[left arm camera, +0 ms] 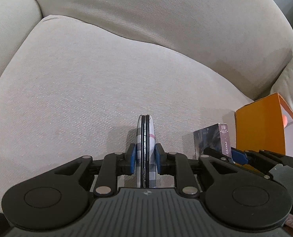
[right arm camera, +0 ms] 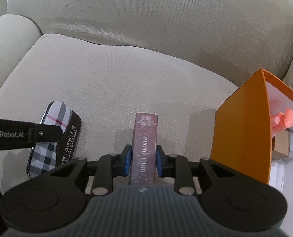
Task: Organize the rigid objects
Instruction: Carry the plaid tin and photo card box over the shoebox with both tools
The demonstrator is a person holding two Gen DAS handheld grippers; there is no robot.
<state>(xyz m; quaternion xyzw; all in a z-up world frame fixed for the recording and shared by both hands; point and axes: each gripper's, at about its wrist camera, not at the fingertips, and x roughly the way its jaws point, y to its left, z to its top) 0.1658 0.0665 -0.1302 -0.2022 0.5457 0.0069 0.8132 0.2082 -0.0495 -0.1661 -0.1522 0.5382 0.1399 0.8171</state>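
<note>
My left gripper (left arm camera: 145, 159) is shut on a plaid glasses case (left arm camera: 146, 138), held on edge above the sofa seat; the case also shows in the right wrist view (right arm camera: 53, 138) at the left, with the left gripper's finger across it. My right gripper (right arm camera: 143, 161) is shut on a dark purple photo card box (right arm camera: 145, 146), held upright; the box also shows in the left wrist view (left arm camera: 212, 140). An open orange box (right arm camera: 243, 130) stands to the right, also seen in the left wrist view (left arm camera: 263, 126).
Both grippers hover over a beige sofa seat cushion (right arm camera: 107, 79), with the backrest (right arm camera: 146, 19) behind and an armrest (right arm camera: 10, 31) at the left. Inside the orange box lie a pink object (right arm camera: 284, 119) and a brown cardboard piece (right arm camera: 281, 144).
</note>
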